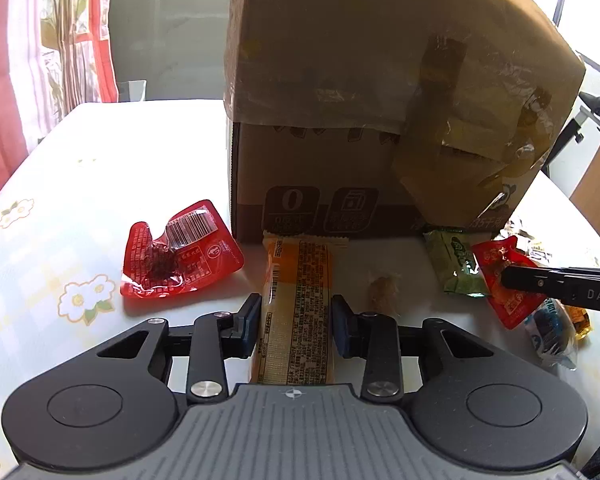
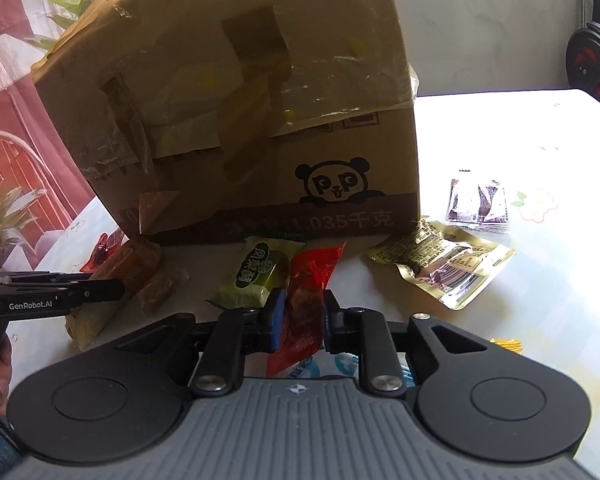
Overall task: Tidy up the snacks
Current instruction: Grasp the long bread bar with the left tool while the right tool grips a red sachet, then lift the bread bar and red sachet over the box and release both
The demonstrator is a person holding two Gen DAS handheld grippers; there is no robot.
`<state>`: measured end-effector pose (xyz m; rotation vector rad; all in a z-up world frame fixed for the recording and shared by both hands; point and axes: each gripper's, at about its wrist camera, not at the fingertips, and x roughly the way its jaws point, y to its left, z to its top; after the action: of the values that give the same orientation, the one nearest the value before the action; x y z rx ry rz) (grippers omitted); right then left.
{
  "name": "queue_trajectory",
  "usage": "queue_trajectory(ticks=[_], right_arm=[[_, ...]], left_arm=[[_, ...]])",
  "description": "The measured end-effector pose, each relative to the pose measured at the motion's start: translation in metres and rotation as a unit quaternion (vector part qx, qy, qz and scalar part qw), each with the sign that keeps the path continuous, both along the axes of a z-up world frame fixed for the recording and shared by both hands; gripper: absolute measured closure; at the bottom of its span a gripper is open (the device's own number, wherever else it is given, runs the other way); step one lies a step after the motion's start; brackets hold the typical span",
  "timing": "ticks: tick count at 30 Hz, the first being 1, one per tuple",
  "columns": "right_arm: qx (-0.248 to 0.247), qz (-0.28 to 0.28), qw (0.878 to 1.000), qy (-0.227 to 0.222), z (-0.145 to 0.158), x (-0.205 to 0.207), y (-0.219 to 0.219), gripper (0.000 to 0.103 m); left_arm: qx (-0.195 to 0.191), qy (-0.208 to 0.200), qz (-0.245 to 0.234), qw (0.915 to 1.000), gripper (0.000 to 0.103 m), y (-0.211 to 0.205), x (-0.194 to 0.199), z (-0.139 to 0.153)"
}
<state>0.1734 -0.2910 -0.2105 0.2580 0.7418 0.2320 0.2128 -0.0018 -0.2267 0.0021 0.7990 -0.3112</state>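
Observation:
A brown cardboard box (image 1: pixel 380 92) with taped flaps stands on the table; it also shows in the right wrist view (image 2: pixel 260 120). My left gripper (image 1: pixel 296 320) is shut on a long orange snack bar (image 1: pixel 296 280) lying in front of the box. My right gripper (image 2: pixel 300 320) is shut on a red snack pouch (image 2: pixel 308 292); the pouch also shows in the left wrist view (image 1: pixel 496 280). A green packet (image 2: pixel 256 276) lies just left of it. Another red pouch (image 1: pixel 180 252) lies left of the orange bar.
A gold packet (image 2: pixel 444 264) and a dark clear packet (image 2: pixel 478 206) lie right of the box. A blue-white packet (image 1: pixel 548 328) lies under the right gripper. The flowered tablecloth (image 1: pixel 60 200) reaches a curtain at left. Exercise gear (image 2: pixel 592 60) stands at back right.

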Motion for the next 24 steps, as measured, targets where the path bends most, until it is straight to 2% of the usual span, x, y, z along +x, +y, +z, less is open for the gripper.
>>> queue_trajectory(ticks=[4, 12, 15, 19, 24], right_arm=[[0.004, -0.003, 1.0, -0.007, 0.002, -0.003, -0.001, 0.086], [0.015, -0.006, 0.999, -0.029, 0.011, -0.019, -0.004, 0.086], [0.027, -0.007, 0.999, -0.037, 0.014, -0.028, -0.005, 0.086], [0.034, -0.013, 0.998, -0.054, 0.02, -0.039, -0.008, 0.086], [0.04, -0.021, 0.994, -0.101, 0.044, -0.049, -0.013, 0.086]], left_arm=[[-0.013, -0.01, 0.006, 0.9998, 0.064, -0.001, -0.015, 0.007], [-0.052, -0.029, 0.048, 0.997, 0.064, 0.002, -0.057, 0.026], [-0.05, -0.034, 0.054, 0.9967, 0.064, -0.001, -0.069, 0.031], [-0.041, -0.061, 0.062, 0.9954, 0.064, -0.003, -0.072, 0.042], [-0.047, -0.097, 0.069, 0.9917, 0.064, -0.002, -0.075, 0.07]])
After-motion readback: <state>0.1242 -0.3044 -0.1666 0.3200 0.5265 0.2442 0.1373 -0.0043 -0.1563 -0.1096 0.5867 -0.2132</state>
